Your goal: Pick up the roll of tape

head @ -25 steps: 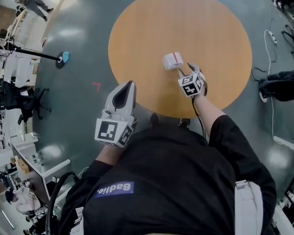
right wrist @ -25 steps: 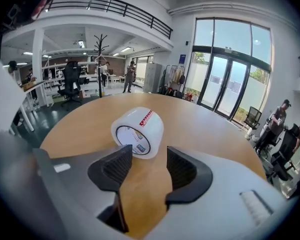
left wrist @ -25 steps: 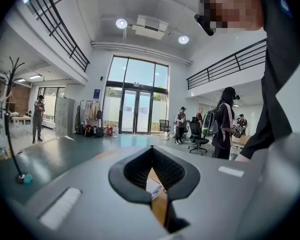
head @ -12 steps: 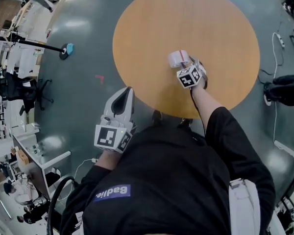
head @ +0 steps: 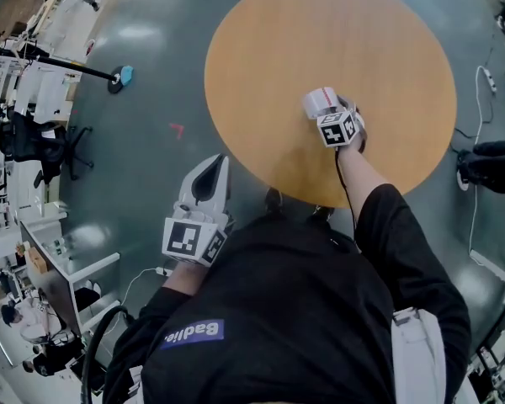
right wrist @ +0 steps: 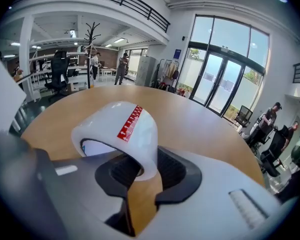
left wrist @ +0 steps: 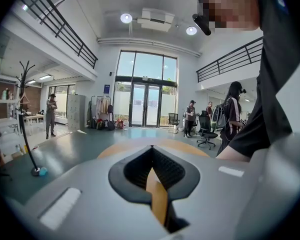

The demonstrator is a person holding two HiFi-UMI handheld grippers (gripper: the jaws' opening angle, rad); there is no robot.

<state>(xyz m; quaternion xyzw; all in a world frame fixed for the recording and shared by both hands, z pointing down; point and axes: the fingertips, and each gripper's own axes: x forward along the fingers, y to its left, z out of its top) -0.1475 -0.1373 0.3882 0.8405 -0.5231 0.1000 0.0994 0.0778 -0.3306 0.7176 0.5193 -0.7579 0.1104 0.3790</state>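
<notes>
The roll of tape (head: 321, 101) is whitish with a red strip and stands on edge on the round wooden table (head: 320, 23). My right gripper (head: 330, 112) reaches it from the near side. In the right gripper view the roll of tape (right wrist: 125, 129) has its near wall between the dark pads (right wrist: 167, 171), which touch it on both sides as the jaws are closing. My left gripper (head: 219, 160) hangs over the floor left of the table's near edge, its jaws together with nothing in them. In the left gripper view its tips (left wrist: 151, 151) meet, with the table (left wrist: 120, 148) beyond.
A pole stand with a blue foot (head: 122, 76) is on the grey floor at the left, past office chairs (head: 34, 141). Cables (head: 480, 99) and a dark-clothed person (head: 492, 154) lie to the right of the table. Several people stand by the glass doors (left wrist: 145, 104).
My right gripper has moved forward to the tape roll and its jaws have come in around the roll's near wall. The left gripper has barely shifted.
</notes>
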